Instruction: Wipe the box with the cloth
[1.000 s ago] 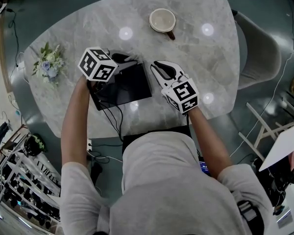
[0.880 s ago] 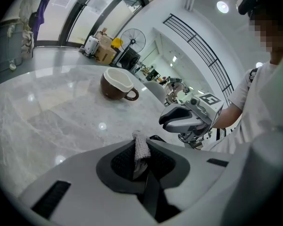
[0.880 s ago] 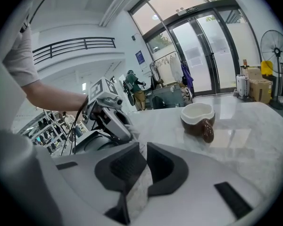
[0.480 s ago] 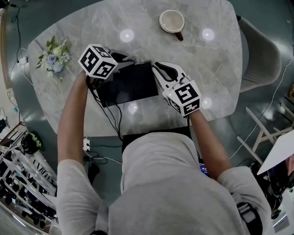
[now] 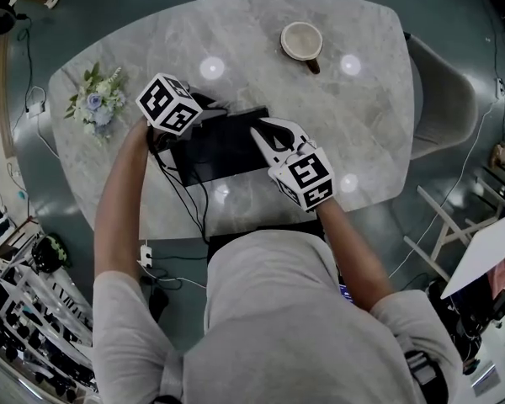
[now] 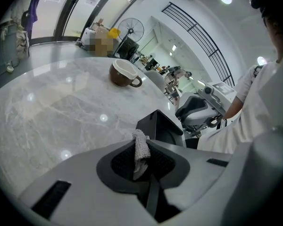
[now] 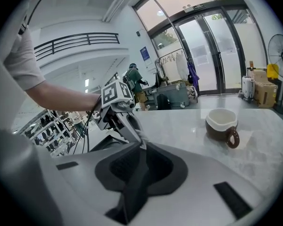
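Box (image 5: 223,146): black, flat, near the table's (image 5: 362,116) near edge, left of centre. Cloth (image 6: 140,149): clamped in the left gripper (image 5: 215,105) at the box's far left corner. Right gripper (image 5: 259,133): jaws together, empty, above the box's right part. Bare marble lies right and beyond. Cup (image 5: 302,41) by far edge; flowers (image 5: 97,101) by left edge; cables (image 5: 195,202) cross near edge.

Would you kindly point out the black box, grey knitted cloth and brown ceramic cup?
Black box (image 5: 220,151): head view, centre of top face.
Grey knitted cloth (image 6: 140,150): left gripper view, middle of the pinched strip.
Brown ceramic cup (image 5: 300,39): head view, its cream inside.
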`<action>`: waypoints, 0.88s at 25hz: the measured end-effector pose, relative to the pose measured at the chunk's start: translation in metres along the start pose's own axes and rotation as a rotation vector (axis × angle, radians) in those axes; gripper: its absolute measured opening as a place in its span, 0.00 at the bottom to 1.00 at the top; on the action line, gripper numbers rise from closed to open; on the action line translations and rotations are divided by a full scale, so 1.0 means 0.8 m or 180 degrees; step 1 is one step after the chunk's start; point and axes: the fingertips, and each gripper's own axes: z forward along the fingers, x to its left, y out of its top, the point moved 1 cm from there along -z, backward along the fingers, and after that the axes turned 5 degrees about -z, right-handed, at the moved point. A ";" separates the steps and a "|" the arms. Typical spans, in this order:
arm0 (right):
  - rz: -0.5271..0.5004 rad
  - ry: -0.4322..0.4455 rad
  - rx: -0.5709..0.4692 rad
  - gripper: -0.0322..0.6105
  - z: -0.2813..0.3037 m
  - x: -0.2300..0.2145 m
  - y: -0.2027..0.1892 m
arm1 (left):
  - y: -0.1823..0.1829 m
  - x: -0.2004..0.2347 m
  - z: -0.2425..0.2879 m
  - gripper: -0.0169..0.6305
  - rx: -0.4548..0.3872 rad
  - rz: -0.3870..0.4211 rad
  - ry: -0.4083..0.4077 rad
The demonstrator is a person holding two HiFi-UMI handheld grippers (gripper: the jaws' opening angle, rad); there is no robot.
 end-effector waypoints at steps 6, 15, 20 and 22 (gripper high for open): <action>-0.0006 0.0032 0.0017 0.14 0.009 0.027 0.004 | -0.013 0.003 -0.011 0.12 0.0059 -0.0015 -0.0050; -0.0009 0.0033 0.0060 0.14 0.025 0.056 0.004 | -0.041 0.015 -0.035 0.12 -0.0030 -0.0140 -0.0070; -0.0034 0.0030 0.0082 0.14 0.034 0.068 0.004 | -0.061 0.026 -0.048 0.12 -0.0061 -0.0201 -0.0008; -0.0040 0.0024 0.0097 0.14 0.037 0.074 0.004 | -0.069 0.030 -0.053 0.12 -0.0058 -0.0211 0.0020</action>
